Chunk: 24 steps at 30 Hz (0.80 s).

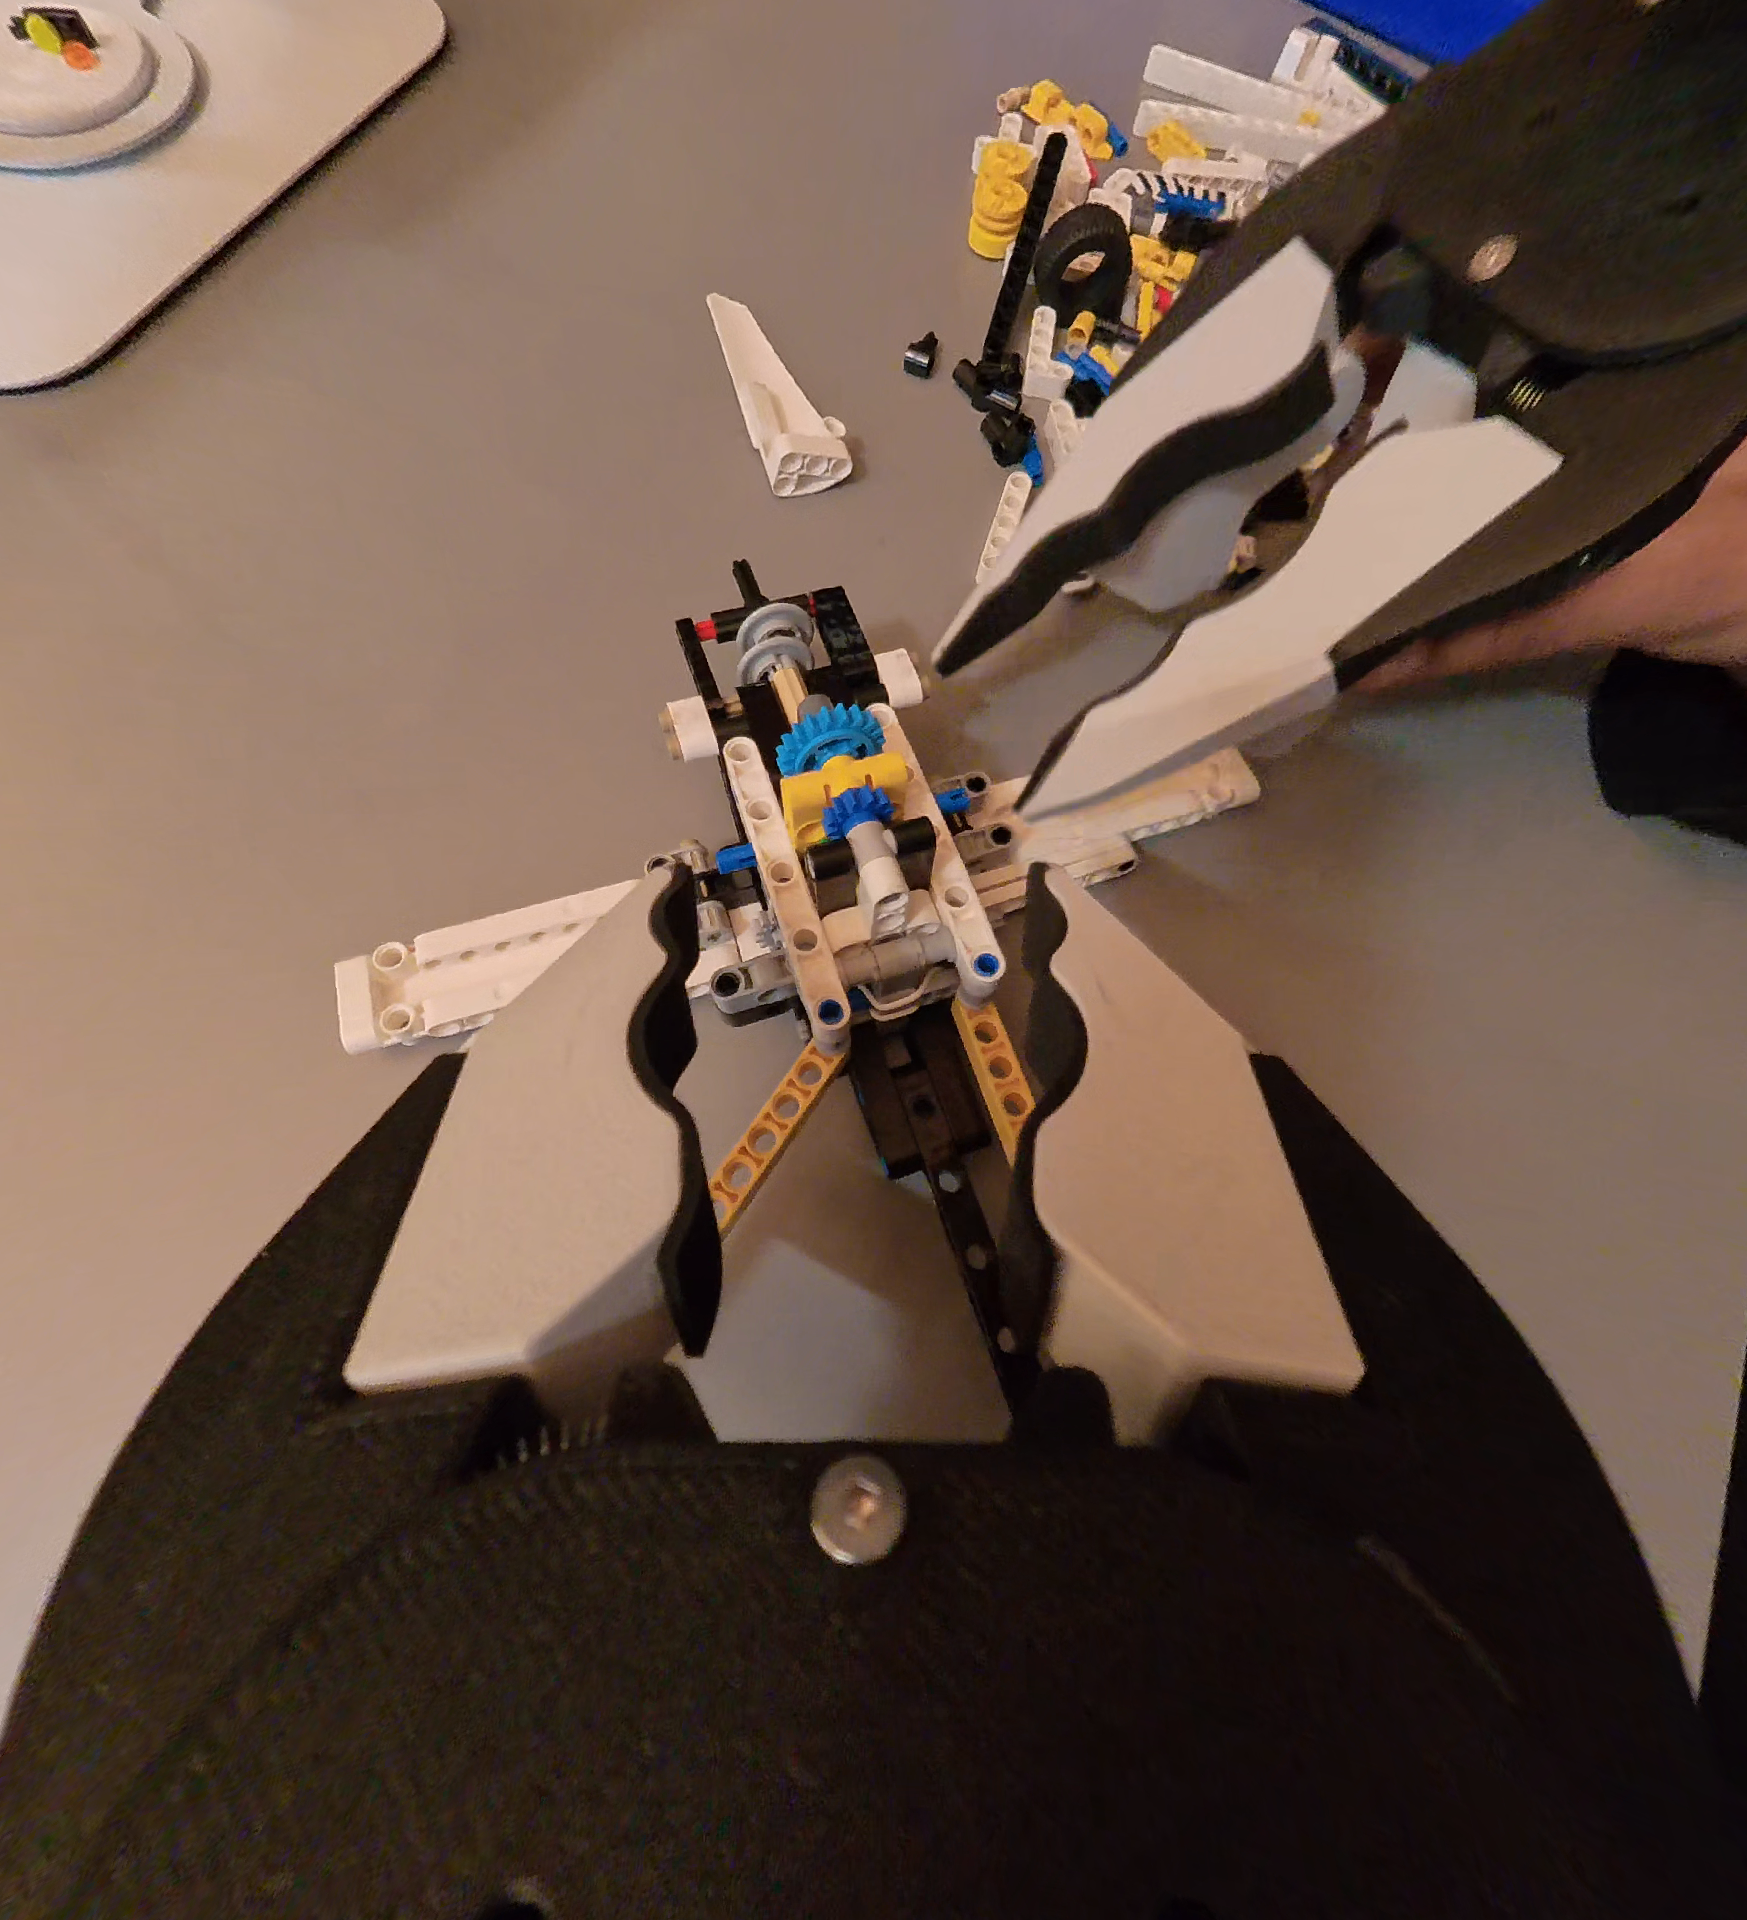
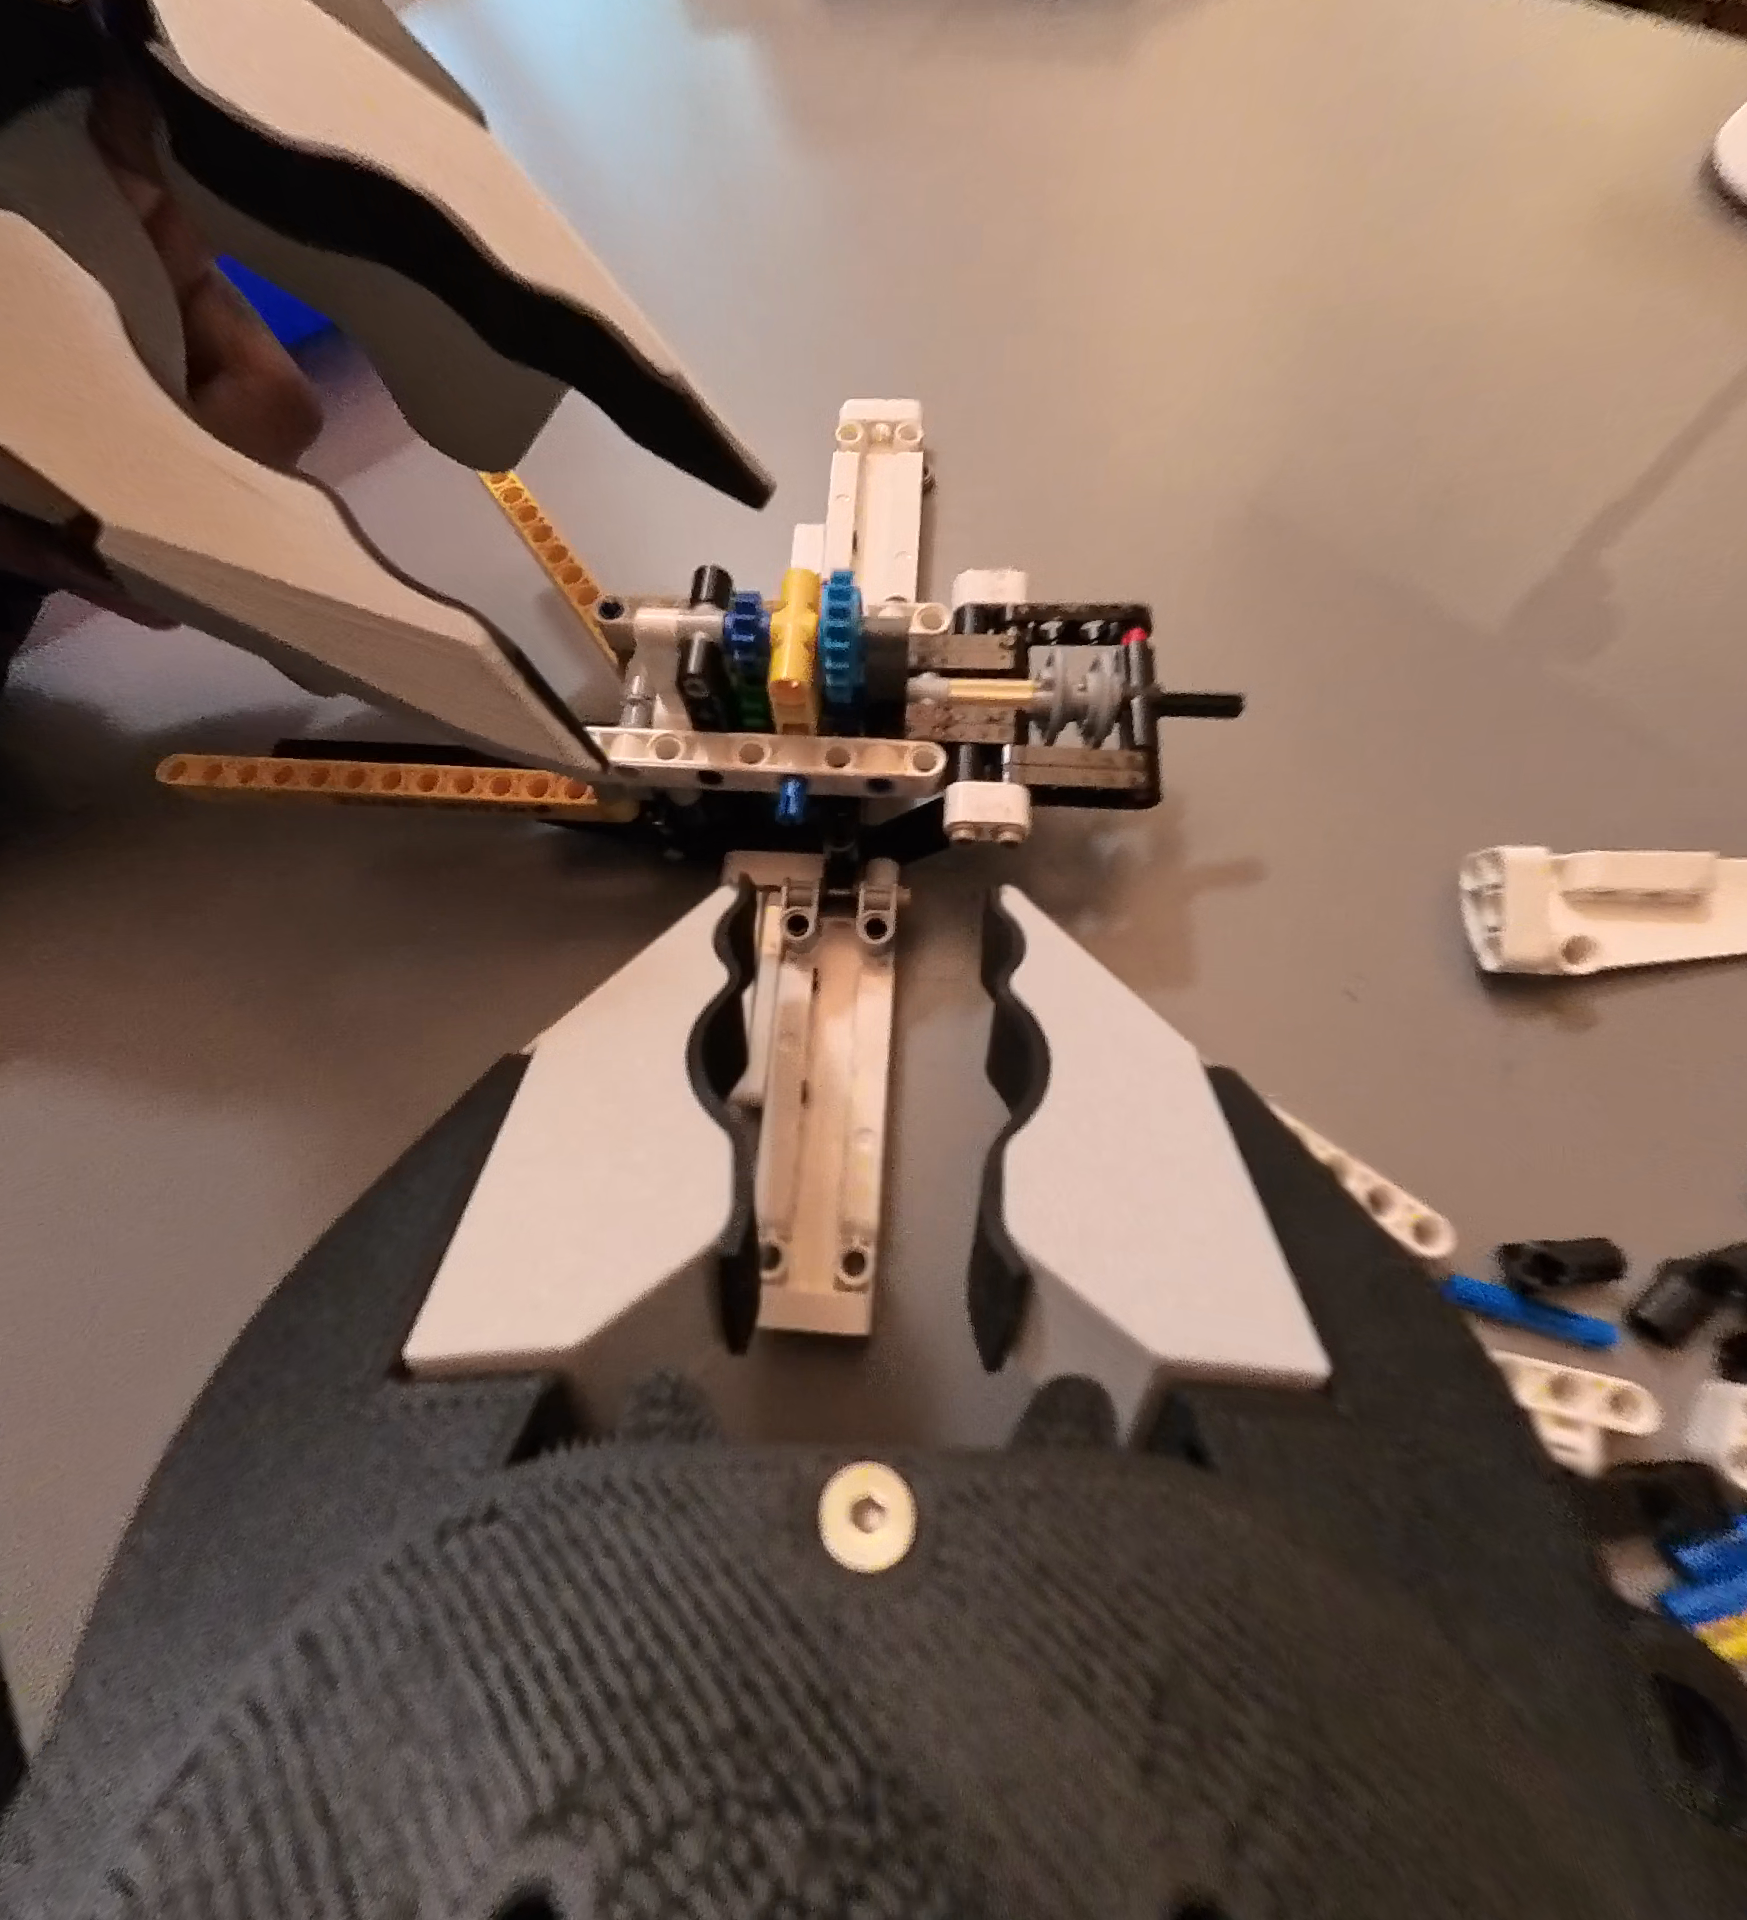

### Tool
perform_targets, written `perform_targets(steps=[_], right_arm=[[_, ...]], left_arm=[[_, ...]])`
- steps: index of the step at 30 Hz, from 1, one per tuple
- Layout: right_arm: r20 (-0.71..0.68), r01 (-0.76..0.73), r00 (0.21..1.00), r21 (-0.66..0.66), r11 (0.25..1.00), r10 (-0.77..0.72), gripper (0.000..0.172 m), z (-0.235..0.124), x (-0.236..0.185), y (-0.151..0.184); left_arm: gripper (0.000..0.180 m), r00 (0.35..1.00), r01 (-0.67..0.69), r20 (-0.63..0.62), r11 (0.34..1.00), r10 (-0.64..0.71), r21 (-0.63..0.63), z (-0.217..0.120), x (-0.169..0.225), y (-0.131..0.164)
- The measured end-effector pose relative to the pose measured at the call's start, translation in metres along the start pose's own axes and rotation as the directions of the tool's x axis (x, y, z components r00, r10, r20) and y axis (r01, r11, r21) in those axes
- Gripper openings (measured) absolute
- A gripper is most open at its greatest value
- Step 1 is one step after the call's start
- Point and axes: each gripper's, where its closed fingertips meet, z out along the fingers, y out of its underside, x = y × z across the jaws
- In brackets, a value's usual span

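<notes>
The brick model (image 1: 838, 831) lies flat on the grey tabletop (image 1: 329, 623), gears up, with a white wing (image 1: 453, 966) out to each side and two tan beams (image 1: 775, 1122) trailing from its rear. The left tool (image 1: 853, 904) comes in low from that rear end; its fingers (image 1: 588, 1039) stand apart on either side of the body, with a gap visible at each pad, so nothing is clamped. The right tool (image 2: 864, 914) lies along the other wing (image 2: 827, 1122), jaws apart; the wing sits between the pads, close to one and clear of the other, so it does not look gripped either. With both straddling it from two sides, the model looks bracketed rather than held. A hand (image 1: 1679, 561) grips the right tool's body, angled down and inward. Further out lie a loose white panel (image 1: 775, 405), a pile of parts (image 1: 1108, 239) and a pale stand base (image 1: 121, 208).
</notes>
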Motion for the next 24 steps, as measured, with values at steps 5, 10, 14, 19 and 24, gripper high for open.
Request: perform_targets(steps=[5,10,14,19,24], right_arm=[[0.026,-0.009,1.0,0.013,1.0,0.009,0.041,-0.008,0.007,-0.01],[0.051,-0.016,0.999,0.002,1.0,0.016,0.042,0.004,0.0,-0.004],[0.053,0.003,0.999,-0.023,1.0,-0.002,0.042,0.009,-0.004,0.005],[0.106,-0.022,0.994,-0.029,0.999,0.025,0.039,0.013,-0.013,0.006],[0.059,0.023,0.998,-0.058,0.998,-0.019,0.034,0.015,-0.011,0.012]], left_arm=[[0.063,1.0,-0.007,0.021,1.0,0.007,-0.014,0.005,0.002,-0.003],[0.064,0.989,-0.05,0.136,0.995,0.061,-0.081,0.007,-0.008,0.004],[0.063,0.99,-0.038,0.129,0.995,0.051,-0.097,0.009,-0.005,0.002],[0.063,0.982,-0.046,0.176,0.988,0.071,-0.146,0.012,-0.013,0.004],[0.061,0.985,-0.048,0.155,0.979,0.079,-0.197,0.018,-0.009,0.009]])
